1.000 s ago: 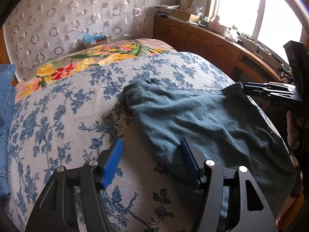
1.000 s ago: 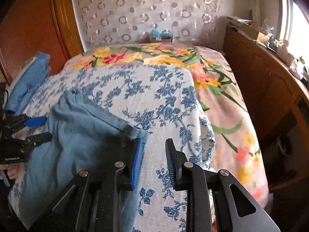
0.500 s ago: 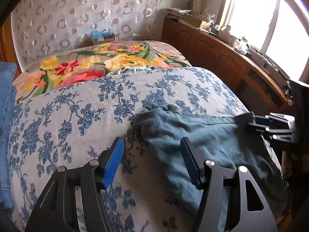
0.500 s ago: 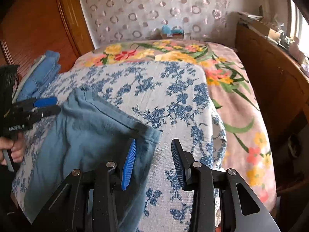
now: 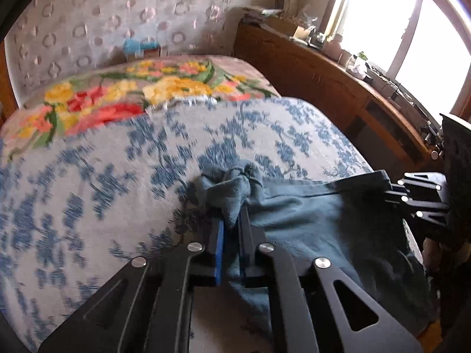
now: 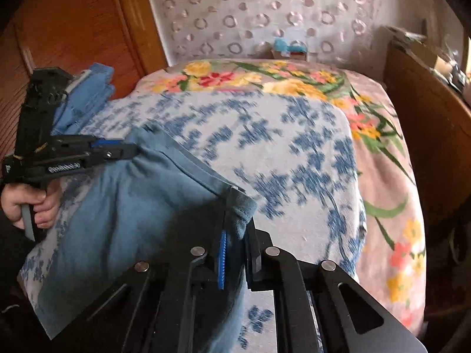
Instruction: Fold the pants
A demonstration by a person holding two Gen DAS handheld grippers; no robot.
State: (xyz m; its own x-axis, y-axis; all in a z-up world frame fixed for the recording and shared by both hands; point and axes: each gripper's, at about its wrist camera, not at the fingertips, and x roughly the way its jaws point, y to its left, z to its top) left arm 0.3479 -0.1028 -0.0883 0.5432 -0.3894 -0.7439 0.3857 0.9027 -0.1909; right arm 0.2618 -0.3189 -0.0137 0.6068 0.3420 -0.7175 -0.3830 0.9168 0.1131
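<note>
Since the earlier frames both sets of jaws have just been closing, each now with cloth between them. The left gripper (image 5: 232,223) is clenched on a bunched corner of the blue pants (image 5: 309,223) at lower centre, and the right gripper (image 6: 237,235) is clamped on the opposite corner at lower centre of its own view. The pants are spread flat on the floral blanket (image 6: 279,147), the gripped edge running left to right between the two grippers. The cloth is judged soft, light and limp, best held by corners or hems.
</note>
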